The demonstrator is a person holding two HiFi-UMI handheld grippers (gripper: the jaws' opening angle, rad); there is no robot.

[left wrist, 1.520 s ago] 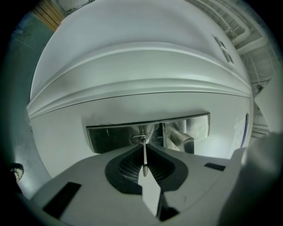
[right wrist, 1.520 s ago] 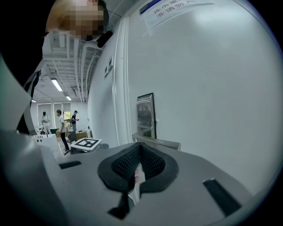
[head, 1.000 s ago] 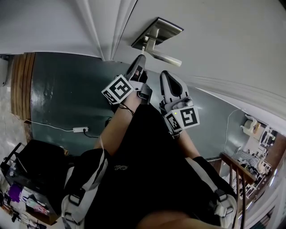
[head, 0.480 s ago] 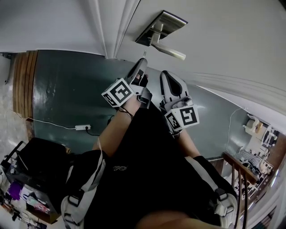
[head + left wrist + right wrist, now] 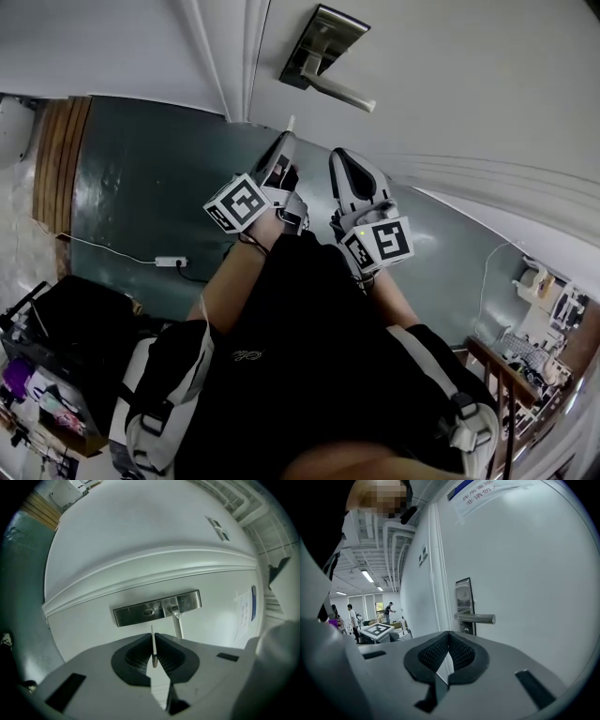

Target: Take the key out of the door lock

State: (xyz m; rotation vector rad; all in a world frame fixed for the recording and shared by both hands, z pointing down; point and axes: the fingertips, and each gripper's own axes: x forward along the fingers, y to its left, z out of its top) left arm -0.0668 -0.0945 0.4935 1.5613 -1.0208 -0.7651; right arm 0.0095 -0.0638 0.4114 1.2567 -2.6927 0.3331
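A thin silver key (image 5: pixel 153 645) stands edge-on between the pads of my left gripper (image 5: pixel 153 641), which is shut on it. The key is out of the lock, and its tip (image 5: pixel 290 122) points at the white door (image 5: pixel 469 84). Beyond the jaws, the steel lock plate (image 5: pixel 157 607) shows a bare keyhole (image 5: pixel 148 612) beside the lever handle (image 5: pixel 178 624). In the head view the lock plate (image 5: pixel 322 42) and the handle (image 5: pixel 342 91) lie above both grippers. My right gripper (image 5: pixel 449 633) is shut with nothing in it, beside the left gripper (image 5: pixel 284 145), facing the handle (image 5: pixel 476 617).
The door frame (image 5: pixel 234 56) runs left of the lock. A paper notice (image 5: pixel 480 491) is stuck on the door. On the dark green floor (image 5: pixel 141 187) lie a power strip (image 5: pixel 169 262) and its cable. A black case (image 5: pixel 66 347) sits lower left. People (image 5: pixel 388 611) stand far off.
My left gripper has drawn back from the lock plate with the key in it, so the gap to the door has widened. The right gripper has kept beside it.
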